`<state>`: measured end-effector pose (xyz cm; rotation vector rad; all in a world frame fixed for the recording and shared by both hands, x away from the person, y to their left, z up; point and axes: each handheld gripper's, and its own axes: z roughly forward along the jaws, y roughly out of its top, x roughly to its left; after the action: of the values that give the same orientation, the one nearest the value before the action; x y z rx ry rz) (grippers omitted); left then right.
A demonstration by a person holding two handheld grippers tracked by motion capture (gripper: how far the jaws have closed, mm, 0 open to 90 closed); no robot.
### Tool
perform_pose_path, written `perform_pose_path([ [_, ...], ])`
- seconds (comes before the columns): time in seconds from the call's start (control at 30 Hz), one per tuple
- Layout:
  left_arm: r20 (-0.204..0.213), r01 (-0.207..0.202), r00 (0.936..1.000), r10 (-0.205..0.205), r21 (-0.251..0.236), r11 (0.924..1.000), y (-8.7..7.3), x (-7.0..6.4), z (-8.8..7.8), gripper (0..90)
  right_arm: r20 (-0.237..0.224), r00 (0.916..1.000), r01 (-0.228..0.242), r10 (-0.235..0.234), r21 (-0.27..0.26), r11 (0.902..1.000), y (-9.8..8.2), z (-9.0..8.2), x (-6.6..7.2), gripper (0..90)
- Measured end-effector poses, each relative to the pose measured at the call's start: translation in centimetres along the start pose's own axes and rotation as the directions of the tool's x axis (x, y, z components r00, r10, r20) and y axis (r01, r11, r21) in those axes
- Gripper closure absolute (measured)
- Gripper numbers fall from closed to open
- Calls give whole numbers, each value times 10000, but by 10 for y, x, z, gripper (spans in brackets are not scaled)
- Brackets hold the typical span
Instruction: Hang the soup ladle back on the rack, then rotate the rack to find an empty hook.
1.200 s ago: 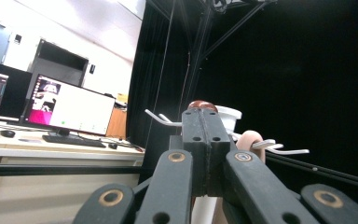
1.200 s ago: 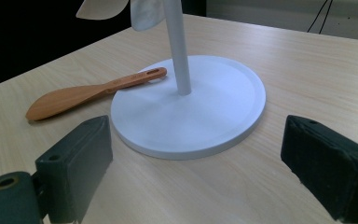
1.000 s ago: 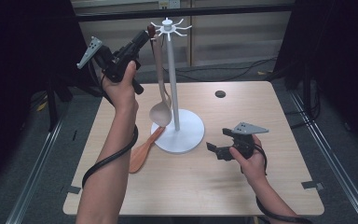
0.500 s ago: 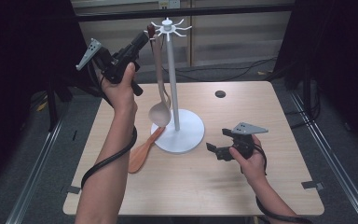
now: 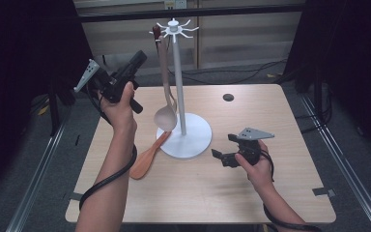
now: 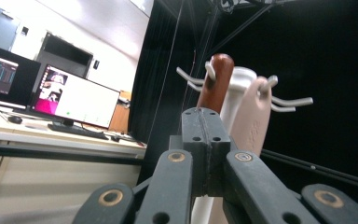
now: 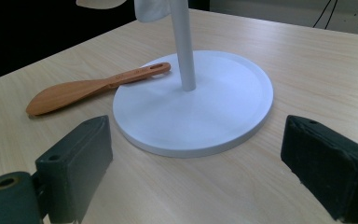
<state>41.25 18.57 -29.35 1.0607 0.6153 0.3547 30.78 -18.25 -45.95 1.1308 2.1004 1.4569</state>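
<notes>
left gripper (image 5: 137, 60) is held up beside the rack (image 5: 178, 87), fingers pressed together with nothing between them, pointed at the hooks. right gripper (image 5: 221, 155) is rested on the desk (image 5: 280, 145) just beside the rack's base, fingers apart and empty. the beige spoon (image 5: 164, 96) is hung from a hook on the left gripper's side of the rack, bowl low near the base; a red-brown handle (image 6: 216, 81) is hung on a neighbouring hook. the wooden spatula (image 5: 148, 157) is laid flat on the desk, its handle end touching the rack's base.

risks, as judged: the beige spoon could be knocked off its hook if the closed left fingers are swung into it; the rack could be tipped by a sideways push since the base is not braced by the right gripper.

in the left gripper view the hook ends and both hung handles are seen close behind the closed fingers; this detail is too small in the high view. the spatula's contact with the base is made clear in the right gripper view.
</notes>
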Motion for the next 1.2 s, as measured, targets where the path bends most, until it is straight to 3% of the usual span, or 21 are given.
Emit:
perform_pose_path([
  [0.47, -90, 197, 9998, -193, 530, 9984, -34, 5, -22, 900, 41, 10000, -3, 3, 4, 10000, 0, -1, 0, 89],
  [0.63, -330, 241, 9992, -210, 994, 9948, -49, 9, -31, 897, 70, 10000, -19, 19, 4, 10000, 0, -2, -1, 88],
  [0.8, -562, 128, 9984, -33, 1696, 9854, -65, 14, -41, 884, 68, 10000, 29, -28, -49, 10000, 1, -3, -1, 89],
  [1.1, -1000, 420, 9948, -197, 2260, 9732, -91, 23, -60, 862, 62, 10000, 75, -75, 5, 10000, 1, -3, 0, 88],
  [1.17, -981, 324, 9952, -62, 2677, 9630, -96, 26, -63, 856, 47, 10000, 53, -53, 1, 10000, 0, -3, 0, 89],
  [1.2, -1060, 375, 9943, -88, 2723, 9615, -99, 26, -63, 853, 36, 10000, 89, -89, 3, 10000, 0, -3, 0, 88],
])
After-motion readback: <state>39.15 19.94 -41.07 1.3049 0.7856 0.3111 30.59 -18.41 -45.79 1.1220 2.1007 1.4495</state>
